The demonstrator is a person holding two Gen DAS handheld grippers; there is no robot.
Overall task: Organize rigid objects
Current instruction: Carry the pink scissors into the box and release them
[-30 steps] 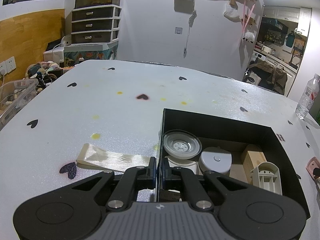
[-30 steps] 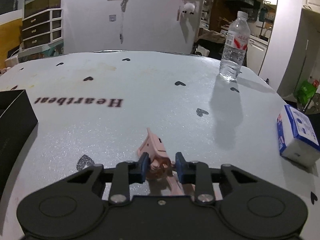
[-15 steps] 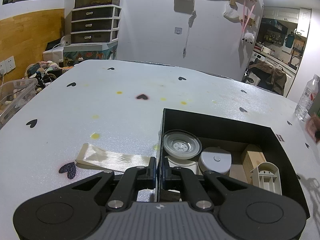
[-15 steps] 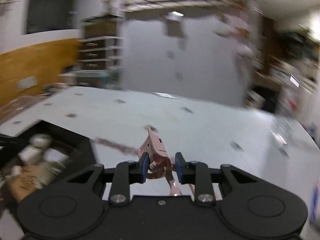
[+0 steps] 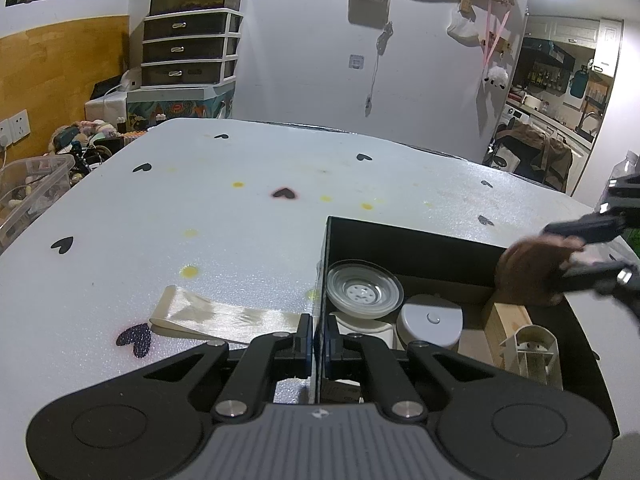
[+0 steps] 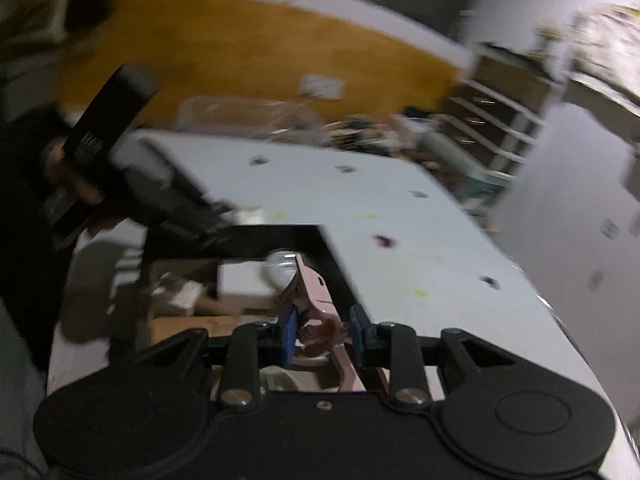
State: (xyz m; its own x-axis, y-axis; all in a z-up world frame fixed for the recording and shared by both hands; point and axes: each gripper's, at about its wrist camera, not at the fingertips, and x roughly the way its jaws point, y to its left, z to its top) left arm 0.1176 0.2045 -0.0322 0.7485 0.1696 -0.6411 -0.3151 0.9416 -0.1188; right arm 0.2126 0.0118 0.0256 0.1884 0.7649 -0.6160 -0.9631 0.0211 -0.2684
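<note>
A black box (image 5: 416,236) sits on the white table and holds a clear round dish (image 5: 364,290), a white round lid (image 5: 430,320), a wooden block (image 5: 508,324) and a white plastic holder (image 5: 534,350). My left gripper (image 5: 318,338) is shut on the box's left wall. My right gripper (image 6: 324,332) is shut on a pink clip (image 6: 314,296) and holds it over the box (image 6: 280,236). The right gripper also shows in the left wrist view (image 5: 592,252), blurred, at the box's far right corner.
A cream ribbon strip (image 5: 224,316) lies on the table left of the box. Black heart marks and yellow spots dot the table (image 5: 200,220). A clear bin (image 5: 28,192) stands off the table's left edge. The right wrist view is motion-blurred.
My right gripper lifted the pink clip off the table and swung left to above the black box. It has come into the left wrist view. The left gripper has not moved.
</note>
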